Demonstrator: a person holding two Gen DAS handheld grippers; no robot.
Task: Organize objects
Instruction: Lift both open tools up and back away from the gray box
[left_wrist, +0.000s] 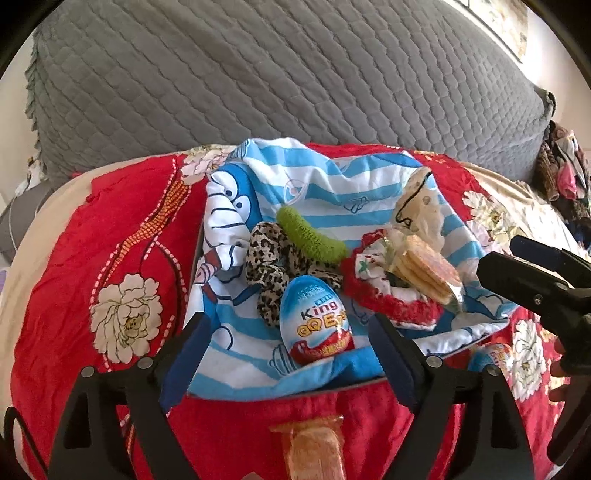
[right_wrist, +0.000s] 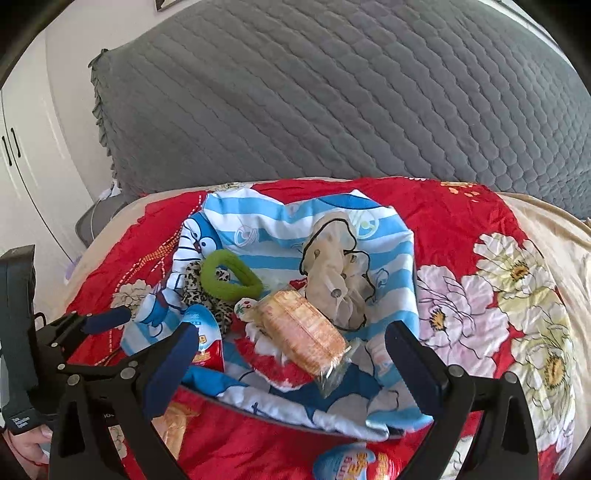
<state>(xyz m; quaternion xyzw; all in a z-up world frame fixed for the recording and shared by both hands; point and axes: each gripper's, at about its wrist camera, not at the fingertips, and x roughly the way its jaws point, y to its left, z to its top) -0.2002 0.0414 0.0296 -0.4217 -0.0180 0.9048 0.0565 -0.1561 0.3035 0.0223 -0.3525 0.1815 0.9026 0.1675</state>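
A box lined with blue-and-white striped cartoon cloth (left_wrist: 317, 184) (right_wrist: 258, 229) sits on a red floral bedspread. Inside lie a blue King egg (left_wrist: 314, 321) (right_wrist: 207, 339), a leopard scrunchie (left_wrist: 269, 258) (right_wrist: 210, 299), a green scrunchie (left_wrist: 314, 236) (right_wrist: 229, 275), a red-edged scrunchie (left_wrist: 388, 299), a cream scrunchie (left_wrist: 417, 203) (right_wrist: 332, 266) and a cracker pack (left_wrist: 428, 273) (right_wrist: 306, 332). My left gripper (left_wrist: 291, 354) is open and empty, its fingers either side of the egg. My right gripper (right_wrist: 291, 362) is open and empty over the cracker pack.
A second cracker pack (left_wrist: 314, 450) (right_wrist: 173, 424) and a second egg (left_wrist: 491, 358) (right_wrist: 351, 461) lie on the red bedspread (left_wrist: 110, 240) in front of the box. A grey quilted pillow (left_wrist: 258, 74) stands behind. Clothes (left_wrist: 561, 170) are piled at far right.
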